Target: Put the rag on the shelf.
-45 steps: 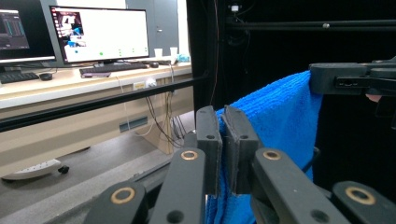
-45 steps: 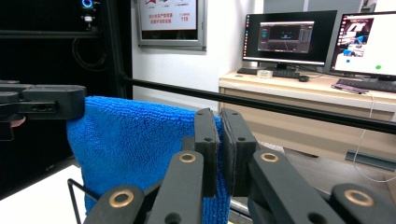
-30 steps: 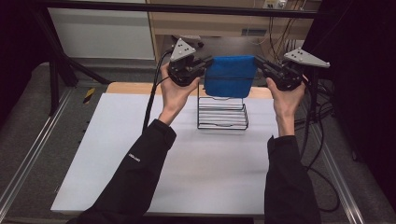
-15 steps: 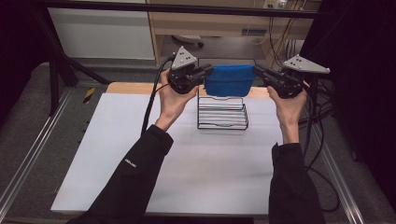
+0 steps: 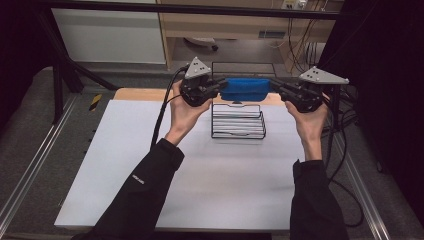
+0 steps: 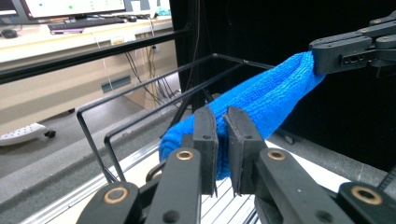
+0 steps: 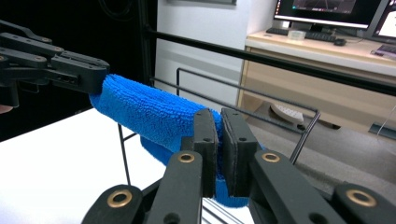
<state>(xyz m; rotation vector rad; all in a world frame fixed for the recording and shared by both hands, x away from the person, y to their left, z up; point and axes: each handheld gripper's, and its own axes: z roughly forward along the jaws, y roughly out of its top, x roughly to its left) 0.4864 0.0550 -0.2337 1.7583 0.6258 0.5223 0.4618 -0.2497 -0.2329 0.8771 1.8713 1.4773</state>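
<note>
A: High view first; where does the blue cloth (image 5: pixel 243 89) sit, and why so high?

B: It hangs stretched in the upper middle of the frame, above the far edge of the black wire rack (image 5: pixel 238 121); the left gripper (image 5: pixel 216 88) pinches its left end and the right gripper (image 5: pixel 276 88) its right end; I judge the pull between them keeps the fabric taut so it can come down over a rail instead of bunching; the rack stands on the white table (image 5: pixel 125 165), just below the cloth.

A: And the left gripper view?

B: Its two black jaws rise from the bottom centre, pressed on the near end of the cloth (image 6: pixel 243 105), though they have just been easing apart a little with the fabric between them; the cloth runs up to the upper right, where the right gripper (image 6: pixel 322 58) clamps the other end; the rack's top rails (image 6: pixel 140 100) cross the left half of the frame, beside and under the cloth, so it seems lined up with them for draping.

A: The right gripper view?

B: The same, mirrored; its jaws at the bottom centre are pressed together on the cloth (image 7: pixel 149 114); the fabric climbs to the upper left into the left gripper (image 7: pixel 95 74); a rack rail (image 7: pixel 243 93) passes behind it; whether cloth and wire touch I cannot tell.
</note>
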